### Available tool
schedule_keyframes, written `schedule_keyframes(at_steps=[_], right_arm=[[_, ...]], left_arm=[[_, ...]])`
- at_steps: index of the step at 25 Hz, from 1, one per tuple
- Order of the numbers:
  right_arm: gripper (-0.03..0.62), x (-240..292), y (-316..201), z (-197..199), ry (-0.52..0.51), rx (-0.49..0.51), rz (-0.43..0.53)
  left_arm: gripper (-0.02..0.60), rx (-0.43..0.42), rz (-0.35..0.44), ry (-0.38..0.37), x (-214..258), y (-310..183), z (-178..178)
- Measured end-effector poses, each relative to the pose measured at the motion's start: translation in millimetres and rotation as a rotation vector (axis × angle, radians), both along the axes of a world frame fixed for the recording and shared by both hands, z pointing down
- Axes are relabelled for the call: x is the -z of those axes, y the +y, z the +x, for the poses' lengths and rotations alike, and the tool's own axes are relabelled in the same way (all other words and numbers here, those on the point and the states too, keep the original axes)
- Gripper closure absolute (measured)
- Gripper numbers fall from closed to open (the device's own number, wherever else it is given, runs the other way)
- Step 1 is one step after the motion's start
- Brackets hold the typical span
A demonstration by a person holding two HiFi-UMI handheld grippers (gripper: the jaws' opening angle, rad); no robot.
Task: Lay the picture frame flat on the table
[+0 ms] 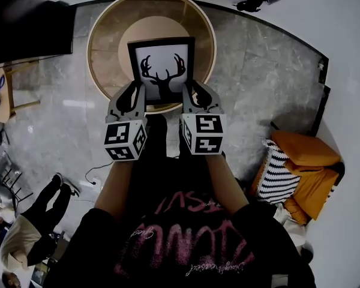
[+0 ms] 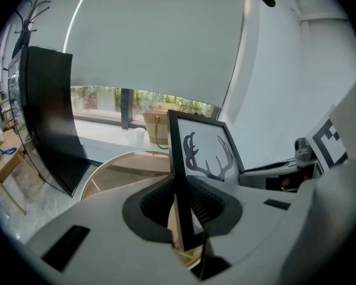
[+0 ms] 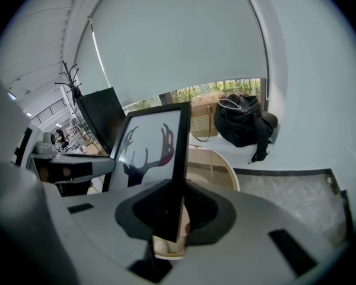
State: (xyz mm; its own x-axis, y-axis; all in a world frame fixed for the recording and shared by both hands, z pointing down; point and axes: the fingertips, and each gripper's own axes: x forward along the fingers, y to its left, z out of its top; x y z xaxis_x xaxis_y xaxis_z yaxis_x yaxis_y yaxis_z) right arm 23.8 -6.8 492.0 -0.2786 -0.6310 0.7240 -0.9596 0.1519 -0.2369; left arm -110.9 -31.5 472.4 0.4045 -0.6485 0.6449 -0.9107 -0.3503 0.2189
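Observation:
A black picture frame with a deer-antler print is held up over the round wooden table. My left gripper is shut on the frame's lower left edge. My right gripper is shut on its lower right edge. In the left gripper view the frame stands upright between the jaws, seen edge-on. The right gripper view shows the frame the same way, its right edge pinched between the pads. The frame's bottom edge is hidden behind the grippers.
The table has a lower inner disc and a raised rim. Grey marble floor surrounds it. An orange seat with a striped cushion stands at the right. A dark panel is at the left, a black bag by the window.

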Motion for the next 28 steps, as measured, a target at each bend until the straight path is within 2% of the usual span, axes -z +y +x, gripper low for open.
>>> schedule_keyframes(at_steps=[28], right_arm=[[0.513, -102, 24, -14, -0.013, 0.047, -0.153]], left_arm=[[0.509, 0.079, -0.174, -0.01, -105, 31, -16]])
